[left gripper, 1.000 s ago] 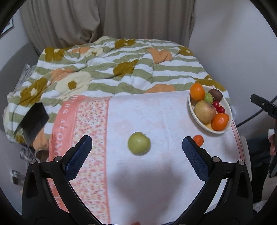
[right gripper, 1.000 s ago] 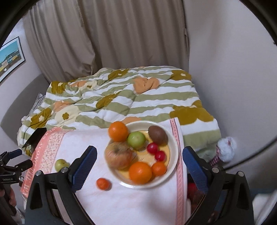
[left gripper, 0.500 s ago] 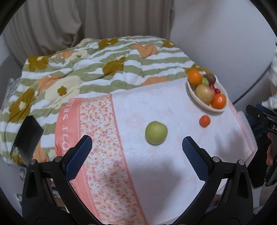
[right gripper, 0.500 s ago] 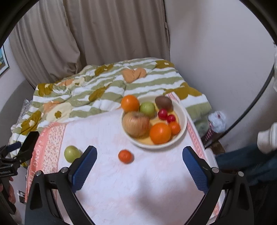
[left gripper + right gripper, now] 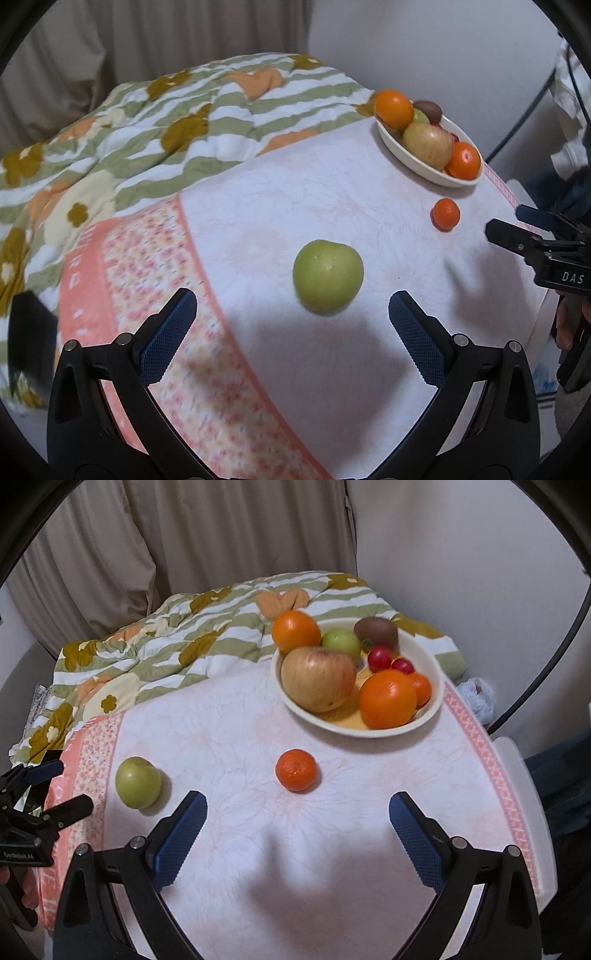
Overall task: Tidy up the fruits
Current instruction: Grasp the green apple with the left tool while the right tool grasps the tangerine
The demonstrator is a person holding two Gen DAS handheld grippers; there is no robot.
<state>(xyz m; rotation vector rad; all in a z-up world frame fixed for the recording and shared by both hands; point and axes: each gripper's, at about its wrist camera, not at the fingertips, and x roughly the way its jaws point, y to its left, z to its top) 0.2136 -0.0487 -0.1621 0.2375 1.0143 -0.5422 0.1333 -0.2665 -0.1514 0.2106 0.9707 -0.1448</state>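
Observation:
A green apple (image 5: 327, 280) lies on the pink-white cloth, just ahead of my left gripper (image 5: 291, 314), which is open with nothing between its blue pads. The same green apple (image 5: 138, 782) shows at the left of the right wrist view. A small mandarin (image 5: 296, 769) sits loose on the cloth ahead of my open, empty right gripper (image 5: 297, 812); the mandarin (image 5: 446, 213) also appears at the right of the left wrist view. A cream bowl (image 5: 428, 716) at the far right holds oranges, a large apple, a green fruit, a kiwi and cherry tomatoes. The bowl (image 5: 417, 162) is far right in the left wrist view.
A striped floral duvet (image 5: 207, 635) lies behind the table, with curtains and a wall beyond. The table's right edge (image 5: 517, 775) is near the bowl. The other gripper (image 5: 543, 251) shows at the right, held in a hand; the left one (image 5: 33, 812) shows at the left.
Both grippers have moved down and closer to the table. The green apple now sits nearer the left fingers, the mandarin nearer the right ones. No fruit has moved.

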